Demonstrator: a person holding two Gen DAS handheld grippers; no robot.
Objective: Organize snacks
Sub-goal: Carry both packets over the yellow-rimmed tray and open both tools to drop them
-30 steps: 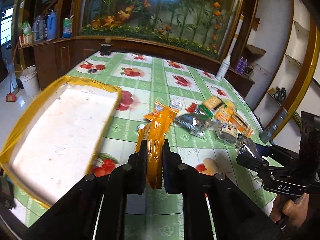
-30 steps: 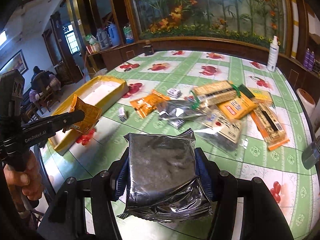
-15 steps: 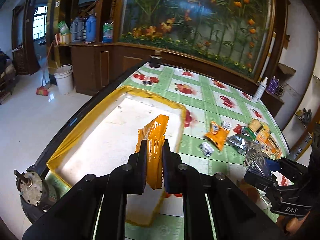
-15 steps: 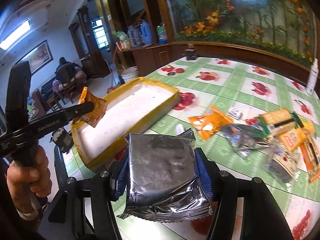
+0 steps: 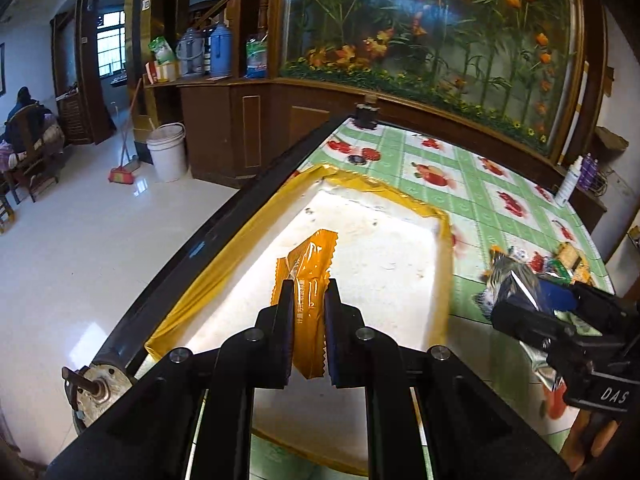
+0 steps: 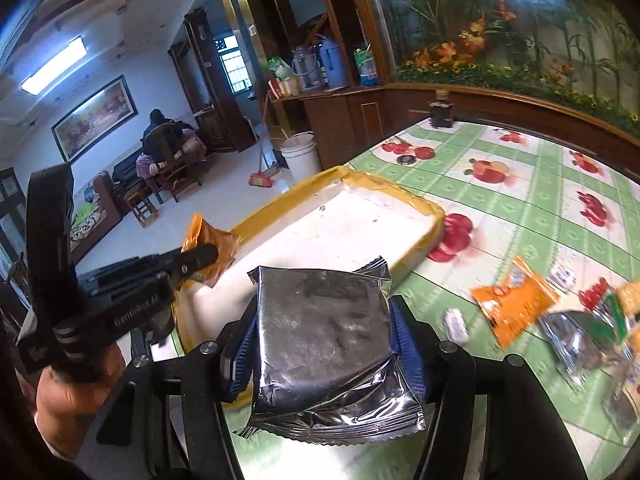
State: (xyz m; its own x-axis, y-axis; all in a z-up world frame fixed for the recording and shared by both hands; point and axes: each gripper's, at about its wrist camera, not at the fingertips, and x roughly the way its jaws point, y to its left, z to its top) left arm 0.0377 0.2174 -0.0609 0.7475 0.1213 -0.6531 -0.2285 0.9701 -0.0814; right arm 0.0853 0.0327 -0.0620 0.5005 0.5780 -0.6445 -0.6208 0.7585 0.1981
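My left gripper (image 5: 307,300) is shut on an orange snack packet (image 5: 309,268) and hangs over the white inside of the yellow-rimmed tray (image 5: 376,186). From the right wrist view the same left gripper (image 6: 200,256) shows at the tray's near left corner with the orange packet (image 6: 210,242) in it. My right gripper (image 6: 324,312) is shut on a square silver foil packet (image 6: 324,332), held above the tray's (image 6: 400,194) near right edge. The right gripper (image 5: 516,300) with the silver packet (image 5: 506,280) also appears at the right of the left wrist view.
Loose snacks lie on the green fruit-print tablecloth (image 6: 520,184): an orange bag (image 6: 512,304), silver packets (image 6: 576,340) and others at the right. A dark small jar (image 6: 440,114) stands at the table's far end. The table edge (image 5: 224,236) drops to a tiled floor with a white bucket (image 5: 168,152).
Both grippers have swung left from the snack pile to the tray, each keeping its packet. The orange packet now hangs over the tray's inside.
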